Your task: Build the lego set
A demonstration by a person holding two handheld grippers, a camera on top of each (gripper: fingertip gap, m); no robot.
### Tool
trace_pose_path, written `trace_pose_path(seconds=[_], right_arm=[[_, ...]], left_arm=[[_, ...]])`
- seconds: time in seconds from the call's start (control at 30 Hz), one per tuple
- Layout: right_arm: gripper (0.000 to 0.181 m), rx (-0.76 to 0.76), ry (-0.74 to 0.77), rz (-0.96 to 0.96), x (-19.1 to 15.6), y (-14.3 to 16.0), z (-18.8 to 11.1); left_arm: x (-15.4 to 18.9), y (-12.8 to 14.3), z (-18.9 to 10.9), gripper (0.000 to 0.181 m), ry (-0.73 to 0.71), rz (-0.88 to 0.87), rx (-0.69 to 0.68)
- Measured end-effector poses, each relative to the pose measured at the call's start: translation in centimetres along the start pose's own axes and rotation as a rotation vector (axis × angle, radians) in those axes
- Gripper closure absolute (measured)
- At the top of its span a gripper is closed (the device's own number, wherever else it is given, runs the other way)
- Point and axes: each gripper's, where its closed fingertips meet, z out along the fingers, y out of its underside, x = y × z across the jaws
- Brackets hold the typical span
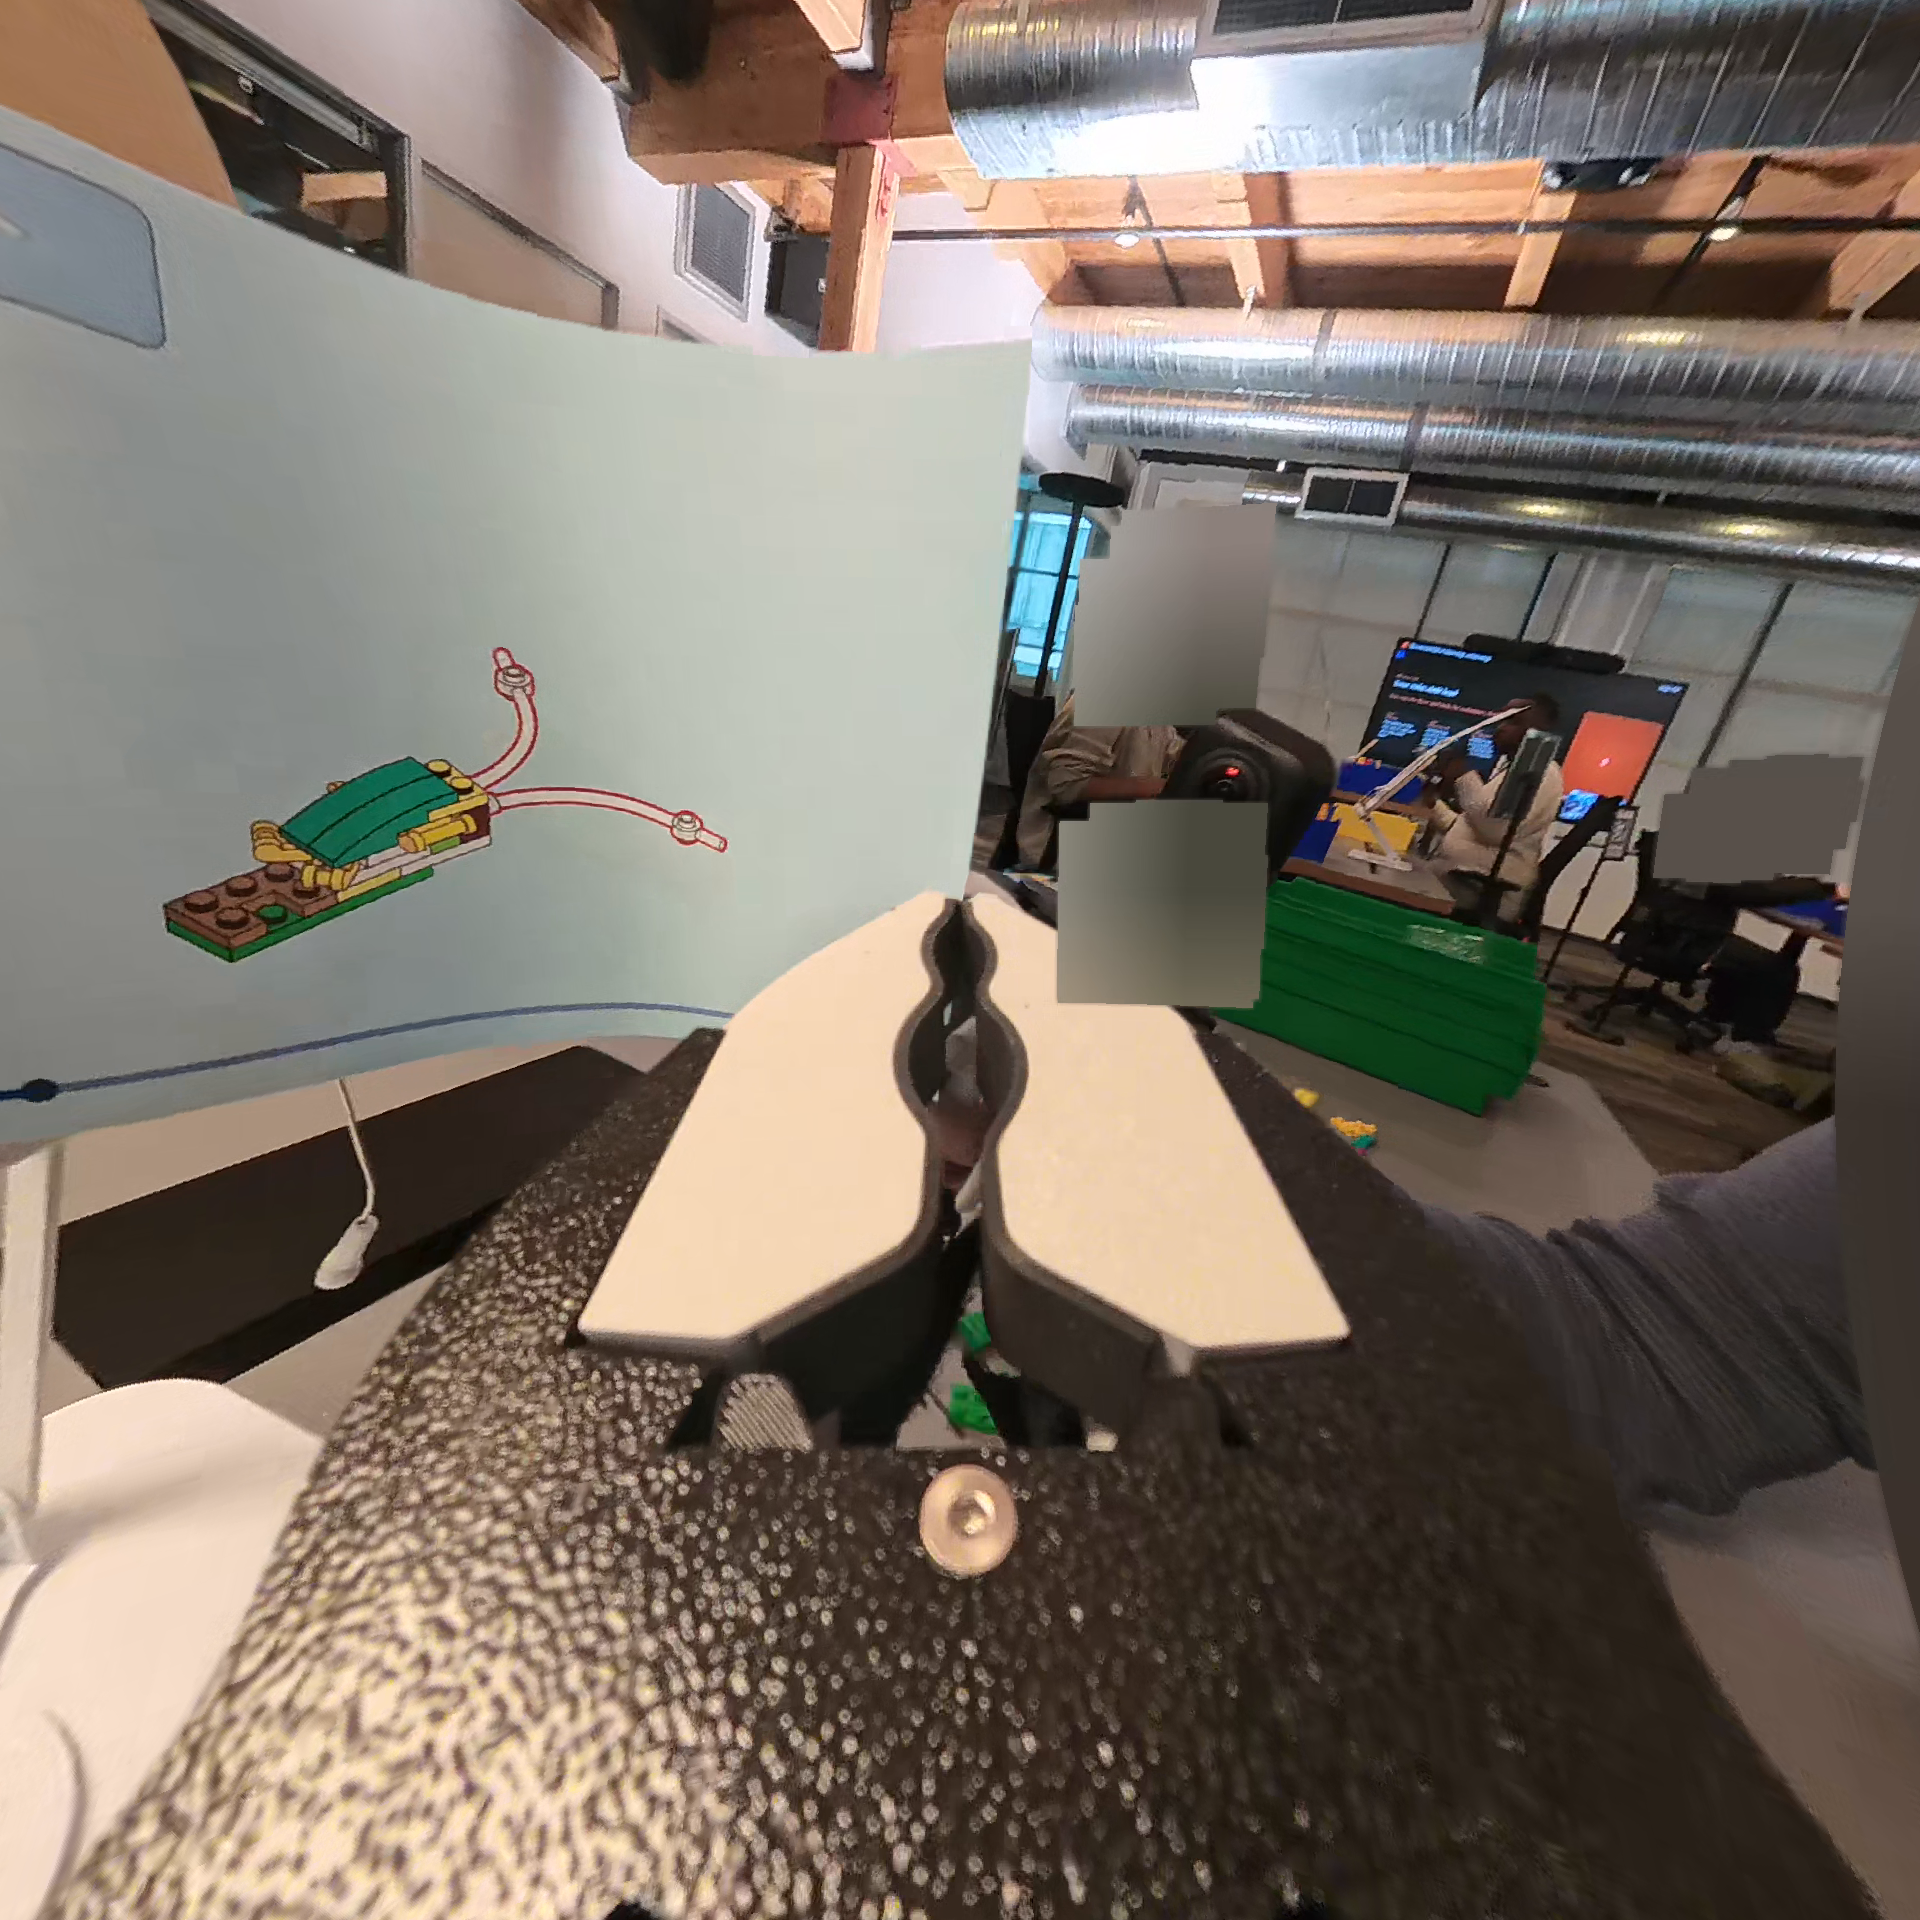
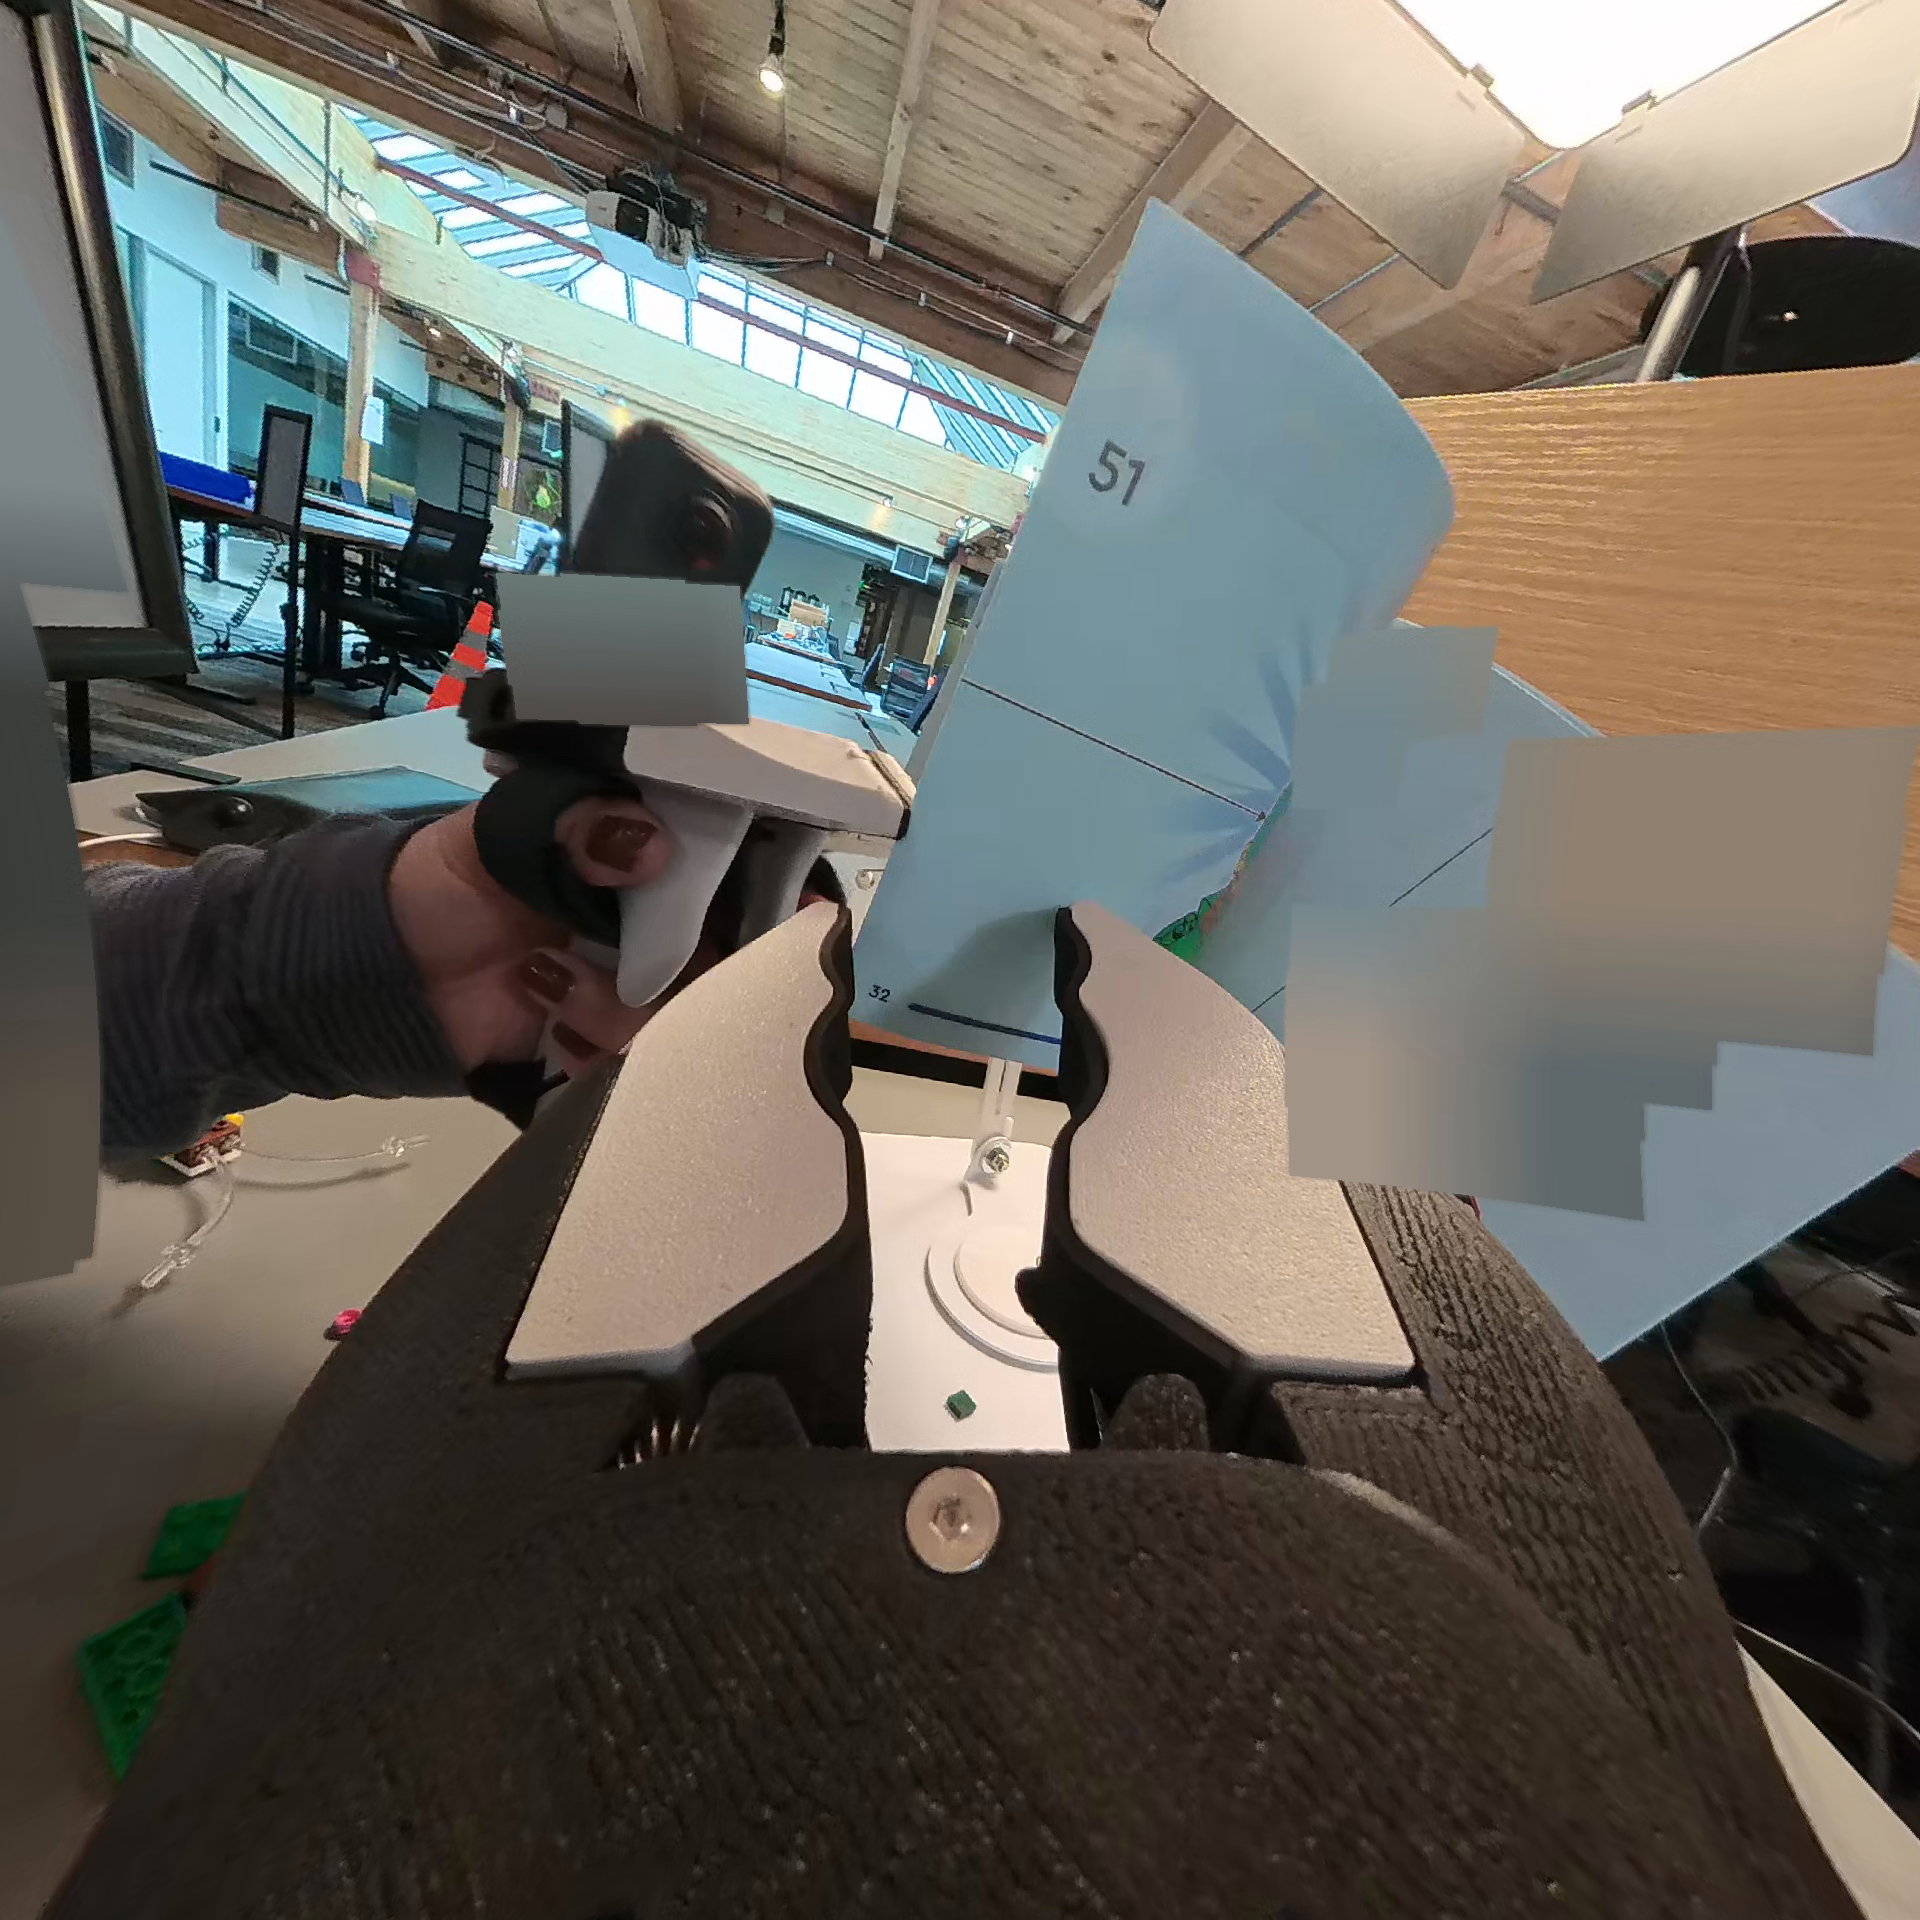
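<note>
The light-blue instruction booklet (image 1: 520,644) stands open on a white stand (image 2: 997,1288); its page shows a brown, green and yellow model with clear tubes. My left gripper (image 1: 961,914) is shut, pinching the page's lower right edge. It also shows in the right wrist view (image 2: 894,805), held by a hand at the page's edge. My right gripper (image 2: 951,935) is open and empty, just in front of the page's bottom edge. A small brown Lego assembly (image 2: 208,1148) with clear tubes (image 2: 312,1158) lies on the grey table at the left.
Green plates (image 2: 130,1673) and a pink piece (image 2: 343,1322) lie on the table near me. A tiny green piece (image 2: 961,1405) sits on the stand base. A stack of green baseplates (image 1: 1392,997) and yellow pieces (image 1: 1351,1127) lie farther off. People sit at desks beyond. Less than 4 cm separates the two grippers' tips.
</note>
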Motion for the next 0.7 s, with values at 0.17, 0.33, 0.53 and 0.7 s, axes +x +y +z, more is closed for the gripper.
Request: trace_pose_path(seconds=[0.17,0.33,0.53,0.7], right_arm=[[0.146,0.007,-0.006,0.01,-0.03,-0.02,-0.06],[0.146,0.005,-0.008,0.012,-0.08,0.05,-0.01],[0.146,0.014,-0.012,0.021,-0.11,-0.07,-0.02],[0.146,0.018,-0.015,0.023,-0.14,-0.13,-0.03]], left_arm=[[0.27,0.17,0.4,0.181,0.075,-0.142,0.026],[0.32,0.37,0.5,0.181,0.101,-0.179,0.035],[0.52,0.27,0.47,0.181,0.132,-0.225,0.043],[0.75,0.21,0.41,0.181,0.181,-0.292,0.061]])
